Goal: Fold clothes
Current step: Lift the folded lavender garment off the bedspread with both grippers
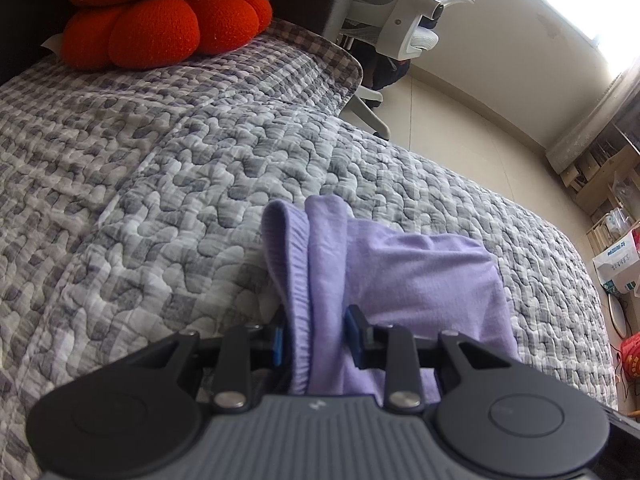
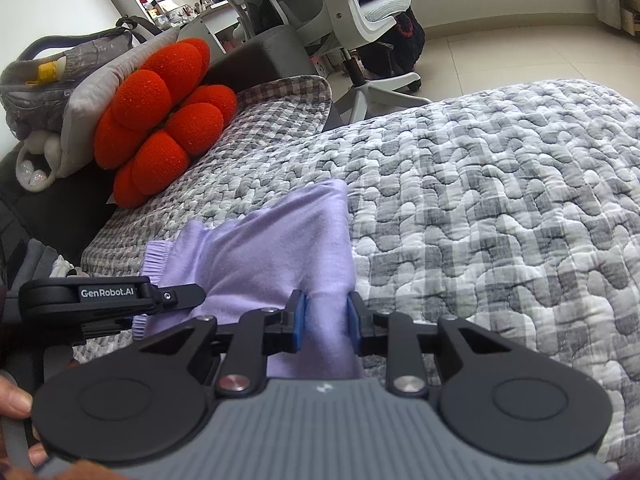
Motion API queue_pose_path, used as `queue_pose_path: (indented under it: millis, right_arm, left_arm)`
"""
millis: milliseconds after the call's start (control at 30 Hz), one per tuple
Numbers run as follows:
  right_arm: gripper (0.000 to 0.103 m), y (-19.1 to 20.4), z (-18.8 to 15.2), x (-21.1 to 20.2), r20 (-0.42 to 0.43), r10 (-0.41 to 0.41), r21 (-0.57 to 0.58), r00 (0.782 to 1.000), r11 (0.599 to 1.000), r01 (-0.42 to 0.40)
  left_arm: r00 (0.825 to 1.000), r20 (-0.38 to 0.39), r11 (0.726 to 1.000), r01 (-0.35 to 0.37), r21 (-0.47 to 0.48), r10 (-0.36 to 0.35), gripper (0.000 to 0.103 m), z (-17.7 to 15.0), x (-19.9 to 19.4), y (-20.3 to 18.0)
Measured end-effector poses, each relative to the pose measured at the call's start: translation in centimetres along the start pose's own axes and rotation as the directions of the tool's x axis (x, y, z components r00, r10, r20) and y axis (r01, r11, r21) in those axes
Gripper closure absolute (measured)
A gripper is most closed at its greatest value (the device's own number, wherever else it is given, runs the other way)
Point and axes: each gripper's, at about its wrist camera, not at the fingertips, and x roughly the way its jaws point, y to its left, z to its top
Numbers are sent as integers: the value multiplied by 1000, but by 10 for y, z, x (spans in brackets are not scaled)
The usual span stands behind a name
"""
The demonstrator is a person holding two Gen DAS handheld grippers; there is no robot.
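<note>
A lilac garment (image 1: 416, 280) lies bunched on the grey checked quilt (image 1: 160, 200) of a bed. My left gripper (image 1: 318, 330) is shut on its ribbed hem edge, which stands up in folds between the blue pads. In the right wrist view the same garment (image 2: 276, 248) stretches across the quilt (image 2: 500, 220). My right gripper (image 2: 326, 318) is shut on another fold of it. The left gripper (image 2: 176, 298) shows there from the side, at the garment's ribbed left edge.
A red pumpkin-shaped cushion (image 1: 160, 20) sits at the head of the bed, also in the right wrist view (image 2: 160, 120), next to a grey bag (image 2: 60, 76). A white office chair (image 2: 360, 20) stands on the tiled floor beyond the bed. Shelves (image 1: 608, 200) line the right wall.
</note>
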Motion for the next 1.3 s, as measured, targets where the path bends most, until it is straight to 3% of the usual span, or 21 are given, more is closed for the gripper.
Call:
queue_pose_path:
  millis: [200, 767, 933, 1067, 1233, 1300]
  right_arm:
    - [67, 1, 0, 0, -12, 17, -6, 1000, 1000, -17]
    - [64, 3, -1, 6, -19, 22, -34, 1000, 999, -22]
    - [47, 0, 0, 9, -14, 72, 5, 997, 997, -72]
    - [47, 1, 1, 11, -2, 72, 24, 997, 997, -72]
    - [75, 5, 0, 12, 6, 16, -31, 1000, 999, -16]
    - [78, 6, 1, 12, 10, 11, -30, 1000, 1000, -11]
  left_arm:
    - [1000, 1, 1000, -1, 4, 1, 73, -1, 0, -1]
    - [1000, 2, 1000, -3, 1, 3, 74, -3, 1, 0]
    - [1000, 4, 1000, -5, 9, 5, 74, -3, 1, -2]
    - [1000, 16, 999, -19, 28, 19, 79, -4, -1, -4]
    - [1000, 20, 999, -24, 30, 23, 82, -3, -2, -4]
    - [999, 23, 999, -26, 33, 26, 83, -3, -2, -4]
